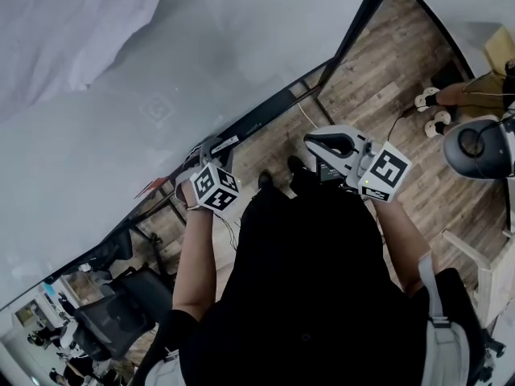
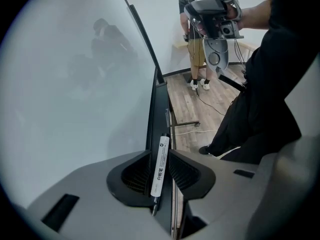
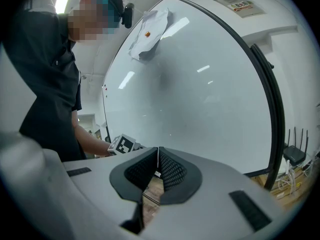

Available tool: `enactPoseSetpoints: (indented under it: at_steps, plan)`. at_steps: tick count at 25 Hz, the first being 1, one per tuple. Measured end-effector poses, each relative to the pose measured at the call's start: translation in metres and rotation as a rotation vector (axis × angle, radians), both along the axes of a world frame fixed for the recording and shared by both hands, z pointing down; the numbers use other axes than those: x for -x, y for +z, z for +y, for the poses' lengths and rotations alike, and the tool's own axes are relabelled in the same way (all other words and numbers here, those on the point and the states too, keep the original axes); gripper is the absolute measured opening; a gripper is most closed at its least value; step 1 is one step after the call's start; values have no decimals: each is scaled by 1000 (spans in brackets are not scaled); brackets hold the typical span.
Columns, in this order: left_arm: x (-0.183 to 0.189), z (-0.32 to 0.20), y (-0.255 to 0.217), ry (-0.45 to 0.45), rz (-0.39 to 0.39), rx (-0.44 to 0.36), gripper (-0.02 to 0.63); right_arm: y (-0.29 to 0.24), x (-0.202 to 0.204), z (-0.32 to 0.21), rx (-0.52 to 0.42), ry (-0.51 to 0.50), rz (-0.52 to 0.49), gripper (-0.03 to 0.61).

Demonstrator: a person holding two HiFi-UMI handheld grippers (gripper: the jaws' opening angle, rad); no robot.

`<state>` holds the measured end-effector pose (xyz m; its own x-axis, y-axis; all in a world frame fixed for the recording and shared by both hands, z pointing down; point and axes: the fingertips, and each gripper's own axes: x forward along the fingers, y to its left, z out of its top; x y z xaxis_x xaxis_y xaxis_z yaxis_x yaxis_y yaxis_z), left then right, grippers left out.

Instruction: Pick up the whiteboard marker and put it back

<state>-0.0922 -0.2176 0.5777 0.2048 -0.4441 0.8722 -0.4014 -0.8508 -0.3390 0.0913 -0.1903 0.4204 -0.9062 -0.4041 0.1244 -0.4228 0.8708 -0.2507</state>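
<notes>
A white whiteboard marker (image 2: 160,166) lies lengthwise on the black tray (image 2: 159,109) under the whiteboard (image 2: 75,84). It sits between the two pads of my left gripper (image 2: 159,152), whose jaws stand apart with thin gaps on either side of it. In the head view the left gripper (image 1: 212,148) points steeply down at the tray (image 1: 265,111). My right gripper (image 1: 330,143) is held level in front of the body, away from the board. Its pads (image 3: 165,166) meet at the tip (image 3: 158,153), with nothing between them.
A second person (image 2: 196,44) stands on the wood floor (image 2: 210,109) past the board's end, with cables nearby. An office chair (image 1: 121,312) stands at the lower left. A crumpled white sheet (image 3: 147,29) hangs high on the whiteboard (image 3: 200,84).
</notes>
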Motion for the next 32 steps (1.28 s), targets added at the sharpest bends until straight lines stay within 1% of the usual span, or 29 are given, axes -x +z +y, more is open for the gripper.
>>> enactPoseSetpoints:
  at_steps: [13, 20, 24, 32]
  plan:
    - [6, 0, 13, 18, -86, 38, 109, -1, 2, -5, -8, 2, 11, 21]
    - [5, -2, 15, 7, -98, 43, 110, 2, 0, -7, -1, 8, 11, 20]
    - [5, -4, 14, -4, -121, 17, 117, 1, 1, -7, -3, 4, 8, 21]
    - [0, -3, 14, 23, -117, 31, 115, 0, -1, -8, -6, 4, 9, 21]
